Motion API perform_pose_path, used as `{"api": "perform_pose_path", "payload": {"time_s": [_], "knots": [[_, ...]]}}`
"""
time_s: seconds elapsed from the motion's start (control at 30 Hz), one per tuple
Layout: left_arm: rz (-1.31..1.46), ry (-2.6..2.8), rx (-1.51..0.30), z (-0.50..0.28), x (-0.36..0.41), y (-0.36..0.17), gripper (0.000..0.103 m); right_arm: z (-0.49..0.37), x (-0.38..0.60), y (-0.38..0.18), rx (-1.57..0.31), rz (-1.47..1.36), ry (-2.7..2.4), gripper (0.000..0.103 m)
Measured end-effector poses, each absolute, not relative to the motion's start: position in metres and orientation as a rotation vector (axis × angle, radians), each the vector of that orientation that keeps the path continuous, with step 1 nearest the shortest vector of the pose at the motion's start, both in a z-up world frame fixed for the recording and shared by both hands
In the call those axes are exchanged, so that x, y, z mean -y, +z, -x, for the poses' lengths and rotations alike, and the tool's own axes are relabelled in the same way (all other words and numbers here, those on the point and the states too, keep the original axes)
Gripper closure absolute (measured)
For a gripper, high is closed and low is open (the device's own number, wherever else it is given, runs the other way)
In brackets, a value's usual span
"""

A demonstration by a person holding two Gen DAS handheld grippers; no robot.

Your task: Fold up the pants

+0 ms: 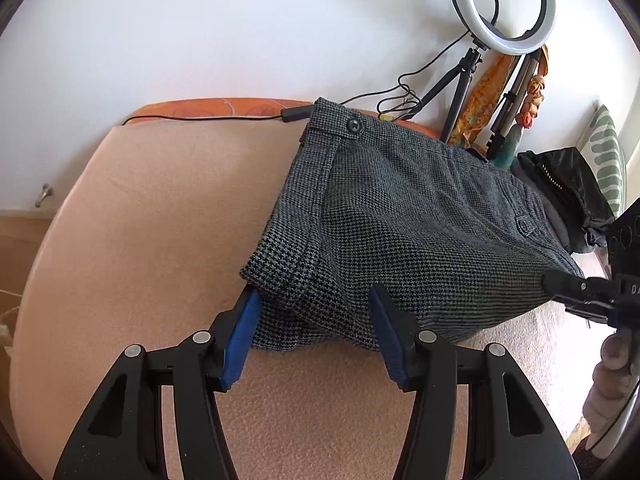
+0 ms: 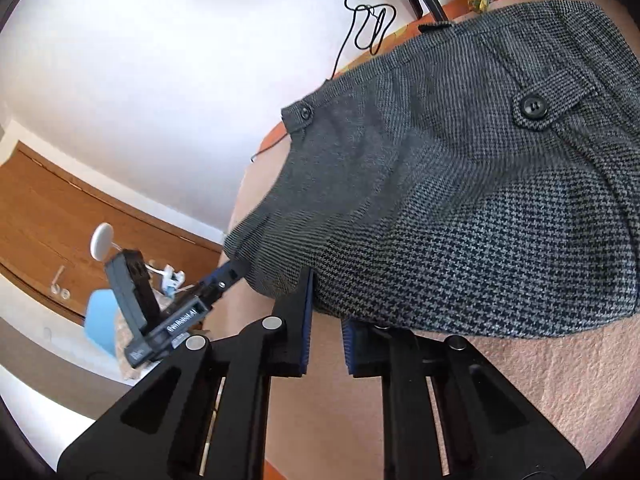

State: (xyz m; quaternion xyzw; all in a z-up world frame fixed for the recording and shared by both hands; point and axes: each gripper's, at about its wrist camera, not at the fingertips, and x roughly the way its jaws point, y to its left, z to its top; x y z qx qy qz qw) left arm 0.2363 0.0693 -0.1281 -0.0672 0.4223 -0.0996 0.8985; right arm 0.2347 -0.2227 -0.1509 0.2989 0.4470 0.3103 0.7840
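Grey houndstooth pants (image 1: 400, 216) lie folded on a pink blanket (image 1: 152, 240), waistband with a button at the far side. My left gripper (image 1: 316, 308) is open, its blue pads on either side of the near folded edge at the fabric's left corner. My right gripper (image 2: 326, 300) grips the near fold of the pants (image 2: 460, 184), its pads nearly closed with fabric over and between them. In the left wrist view it shows at the right (image 1: 560, 284), shut on the fold's right corner. The left gripper also shows in the right wrist view (image 2: 228, 276) at the fabric's far left edge.
A ring light on a tripod (image 1: 504, 4) stands at the back right by the white wall, with cables (image 1: 400, 96). A black bag (image 1: 568, 188) and a patterned cushion (image 1: 608, 152) lie to the right. A wooden cabinet (image 2: 60, 220) is at the left.
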Motion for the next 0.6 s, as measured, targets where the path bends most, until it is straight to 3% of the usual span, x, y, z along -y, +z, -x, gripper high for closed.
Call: {"api": "perform_pose_path", "payload": {"time_s": [0.13,0.3,0.37,0.43,0.6], "knots": [[0.104,-0.173,-0.826,-0.231,-0.070,-0.115,0.049,-0.233,0.238,-0.137,-0.950,-0.724,0.680,0.091],[0.064,-0.209,-0.767,-0.219,-0.060,-0.095,0.050,-0.219,0.225,-0.158,-1.056,-0.609,0.609,0.089],[0.038,-0.273,-0.769,-0.215,-0.045,-0.093,0.050,-0.211,0.222,-0.163,-1.082,-0.545,0.585,0.075],[-0.015,-0.346,-0.779,-0.207,-0.024,-0.094,0.050,-0.198,0.230,-0.164,-1.076,-0.513,0.550,0.048],[-0.219,-0.492,-0.824,-0.189,0.038,-0.114,0.048,-0.180,0.287,-0.162,-0.996,-0.686,0.439,0.034]]}}
